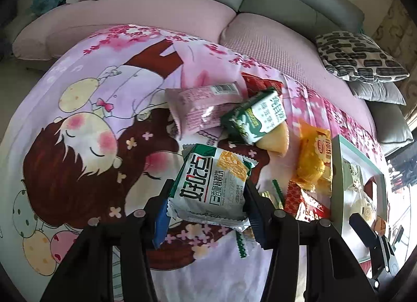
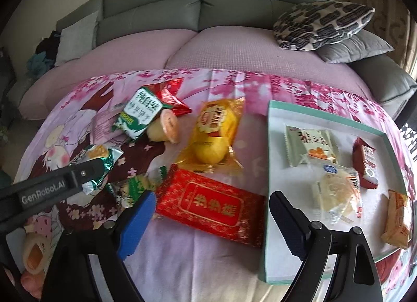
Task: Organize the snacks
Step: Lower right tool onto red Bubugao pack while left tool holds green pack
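Right now my L gripper (image 1: 207, 197) is clamped on the white-green wafer pkt (image 1: 211, 184), both pads pressing its sides, pkt lifted off the cartoon cloth (image 1: 78, 119) over the loose pile. R gripper (image 2: 212, 213) has nothing between its fingers; jaws stand wide, one finger over the red pkt (image 2: 211, 208), the other over the near wall of the teal-rimmed tray (image 2: 265, 250).

Risks, as I judge them:
(a) wafer pkt is held by its puffy middle w/ crinkled foil, so it could slide or rotate out on the way to the tray; squeeze harder and the wafer inside prob cracks
(b) both grippers sit close; L arm is visible in the R wrist view just beside the R blue pad (image 2: 135, 223), so a carry toward the tray crosses R's path and could clip it
(c) tray wall is low and light; a nudge from the R finger could shove it, along w/ the snacks inside

Counts (R wrist view unless noted):
- tray: 1
- pkts inside tray: 4, i.e. pale green pkt (image 2: 310, 145), clear pastry pkt (image 2: 338, 192), dark red pkt (image 2: 365, 164), orange pkt (image 2: 398, 218)
- loose on cloth: yellow pkt (image 2: 213, 135), green-white pkt (image 2: 138, 117), jelly cup (image 2: 164, 130), red pkt, 2nd red foil pkt behind the green-white one, pink pkt (image 1: 203, 109) in L view, small green-edged pkt near my blue pad; more at lower L edge, too blurred to count
- held: 1
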Available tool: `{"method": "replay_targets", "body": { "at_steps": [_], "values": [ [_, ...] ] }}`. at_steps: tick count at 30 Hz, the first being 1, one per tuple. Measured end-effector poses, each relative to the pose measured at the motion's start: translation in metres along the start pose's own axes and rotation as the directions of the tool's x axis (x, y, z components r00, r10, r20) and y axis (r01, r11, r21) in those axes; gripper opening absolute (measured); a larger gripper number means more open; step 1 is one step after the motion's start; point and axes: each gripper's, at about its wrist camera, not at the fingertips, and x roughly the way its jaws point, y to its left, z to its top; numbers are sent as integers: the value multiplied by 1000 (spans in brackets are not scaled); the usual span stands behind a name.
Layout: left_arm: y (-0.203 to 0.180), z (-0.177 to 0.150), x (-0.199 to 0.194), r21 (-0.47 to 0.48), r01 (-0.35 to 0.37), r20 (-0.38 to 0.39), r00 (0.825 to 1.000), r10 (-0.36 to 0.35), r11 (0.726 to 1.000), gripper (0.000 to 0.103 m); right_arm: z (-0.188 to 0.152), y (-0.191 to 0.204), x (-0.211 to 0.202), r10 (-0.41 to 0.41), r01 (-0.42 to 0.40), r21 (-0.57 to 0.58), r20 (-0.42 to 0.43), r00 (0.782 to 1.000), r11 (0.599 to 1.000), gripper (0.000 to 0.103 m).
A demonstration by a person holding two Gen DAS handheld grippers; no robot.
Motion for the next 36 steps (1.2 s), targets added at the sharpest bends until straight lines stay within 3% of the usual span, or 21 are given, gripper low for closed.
{"method": "replay_targets", "body": {
  "at_steps": [3,9,23,36],
  "values": [
    [6,2,-2,-16,-13,9,1000,13,1000,54,0,10,2,42,-42,-10,2,999,999,90],
    [20,3,-3,-52,-26,12,1000,26,998,54,-1,33,12,110,-111,-47,-28,994,993,78],
    [33,5,-1,-88,-13,0,1000,13,996,54,-7,15,21,-37,25,-124,-98,995,992,77],
    [31,9,6,-78,-1,-17,1000,0,997,54,9,9,41,-24,16,-116,-70,997,993,71]
  ]
}}
